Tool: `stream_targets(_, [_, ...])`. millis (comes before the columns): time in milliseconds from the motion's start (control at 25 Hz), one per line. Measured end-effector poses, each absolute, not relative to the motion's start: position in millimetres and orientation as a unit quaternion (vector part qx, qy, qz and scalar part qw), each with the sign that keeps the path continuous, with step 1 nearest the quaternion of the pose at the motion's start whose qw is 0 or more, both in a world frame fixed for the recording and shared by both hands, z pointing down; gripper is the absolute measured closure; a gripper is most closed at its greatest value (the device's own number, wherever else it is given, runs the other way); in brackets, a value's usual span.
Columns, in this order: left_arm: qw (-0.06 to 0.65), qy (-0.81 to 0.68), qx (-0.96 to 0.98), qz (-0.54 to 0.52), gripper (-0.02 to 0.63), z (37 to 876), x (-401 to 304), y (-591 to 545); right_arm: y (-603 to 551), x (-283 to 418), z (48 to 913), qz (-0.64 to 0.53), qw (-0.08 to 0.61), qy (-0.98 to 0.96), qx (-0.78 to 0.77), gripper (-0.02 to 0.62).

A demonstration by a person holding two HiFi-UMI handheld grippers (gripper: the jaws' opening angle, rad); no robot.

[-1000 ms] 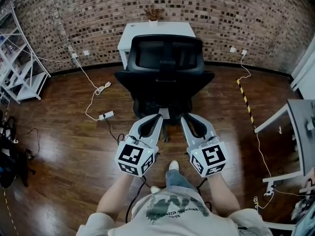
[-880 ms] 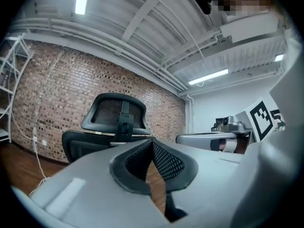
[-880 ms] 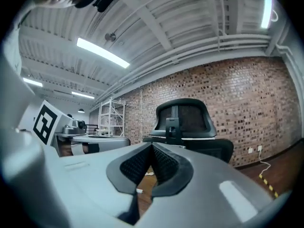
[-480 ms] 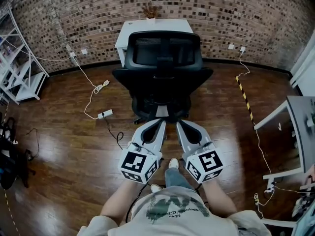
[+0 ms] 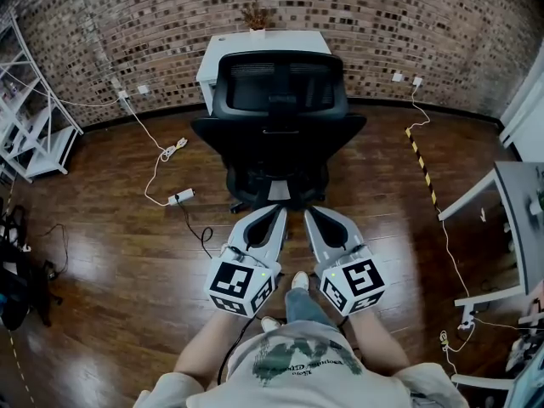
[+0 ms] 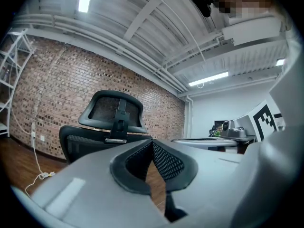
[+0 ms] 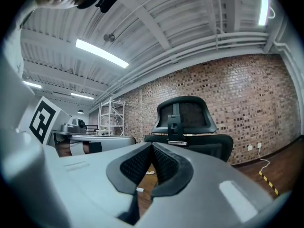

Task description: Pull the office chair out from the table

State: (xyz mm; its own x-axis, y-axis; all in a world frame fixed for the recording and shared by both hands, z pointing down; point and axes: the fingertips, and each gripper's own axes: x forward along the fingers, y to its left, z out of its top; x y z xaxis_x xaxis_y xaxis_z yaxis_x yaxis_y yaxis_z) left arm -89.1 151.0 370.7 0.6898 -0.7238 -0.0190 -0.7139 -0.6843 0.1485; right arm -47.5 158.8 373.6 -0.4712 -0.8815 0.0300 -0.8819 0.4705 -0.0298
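Observation:
A black mesh office chair (image 5: 279, 117) stands with its back towards me, its seat in front of the small white table (image 5: 223, 48) at the brick wall. Both grippers are held level side by side above the wooden floor, just short of the chair's base. The left gripper (image 5: 277, 214) is shut with nothing between its pads. The right gripper (image 5: 312, 216) is shut and empty too. In the left gripper view the chair (image 6: 116, 115) rises beyond the closed left gripper (image 6: 152, 144). In the right gripper view the chair (image 7: 183, 115) stands past the closed right gripper (image 7: 152, 147).
A white shelf rack (image 5: 34, 117) stands at the left. Power strips and white cables (image 5: 180, 197) lie on the floor left of the chair. Yellow-black tape (image 5: 422, 168) runs at the right, beside a grey desk (image 5: 520, 215). A potted plant (image 5: 253, 15) sits on the table.
The two grippers now sit a little closer together and slightly nearer to me. The chair has not visibly moved.

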Motion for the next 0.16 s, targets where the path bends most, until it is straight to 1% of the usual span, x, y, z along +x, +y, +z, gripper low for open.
stream_targets(160, [0.064, -0.391, 0.917, -0.037, 0.59, 371.9, -88.8, 149.4, 156.9, -47.0, 377.3, 0.026, 0.007, -0.857, 0.515, 0.595])
